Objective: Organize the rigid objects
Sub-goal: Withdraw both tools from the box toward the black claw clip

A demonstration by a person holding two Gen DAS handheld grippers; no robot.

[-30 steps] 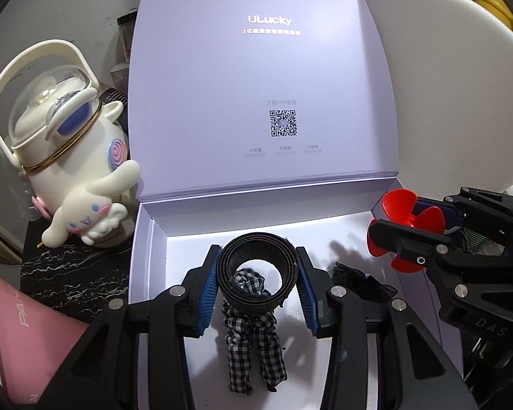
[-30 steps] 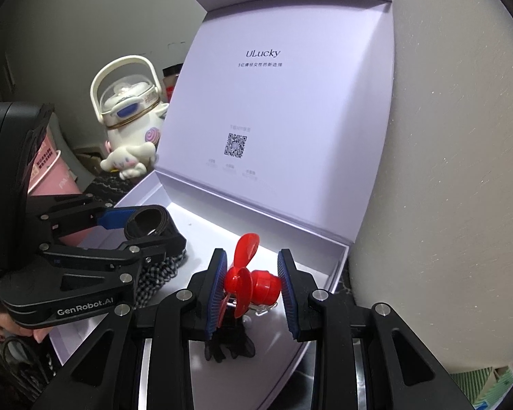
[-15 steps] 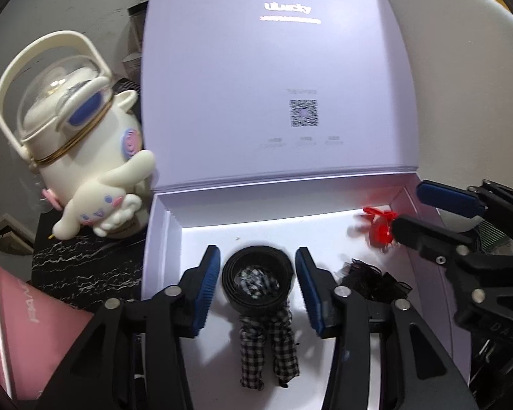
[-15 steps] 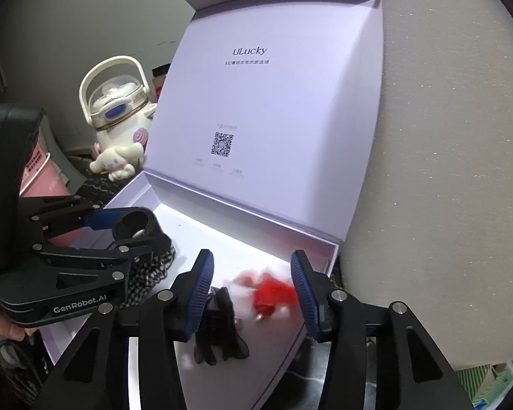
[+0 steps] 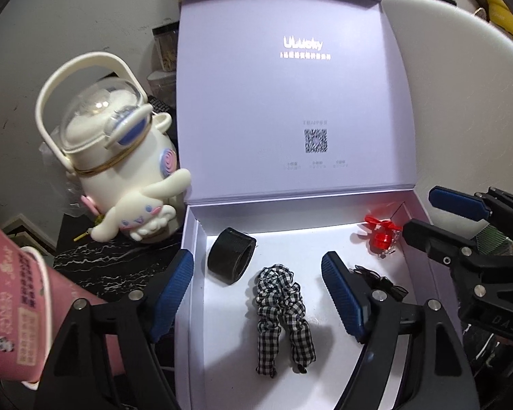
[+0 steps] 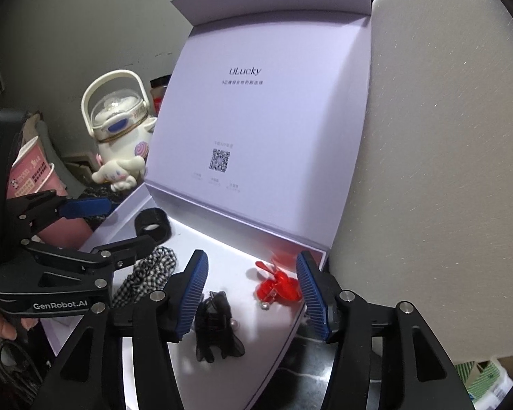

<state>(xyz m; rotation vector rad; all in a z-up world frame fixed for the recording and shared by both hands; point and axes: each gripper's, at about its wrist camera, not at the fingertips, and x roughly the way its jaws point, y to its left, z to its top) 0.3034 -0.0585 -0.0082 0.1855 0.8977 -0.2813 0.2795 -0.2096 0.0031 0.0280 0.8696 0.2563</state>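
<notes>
Left wrist view: the left gripper (image 5: pixel 256 283) hangs with its blue-padded fingers (image 5: pixel 342 294) spread wide and empty over the open lavender box (image 5: pixel 195 273). A checked scrunchie (image 5: pixel 284 311) lies between them; the black ring (image 5: pixel 232 255) rests tilted just beyond the left finger. Right wrist view: the right gripper (image 6: pixel 253 294) gapes equally wide, holding nothing, with the red clip (image 6: pixel 278 285) between its fingers and a black bow (image 6: pixel 215 328) beside the left one. A cream character kettle (image 5: pixel 119 171) stands outside the box.
</notes>
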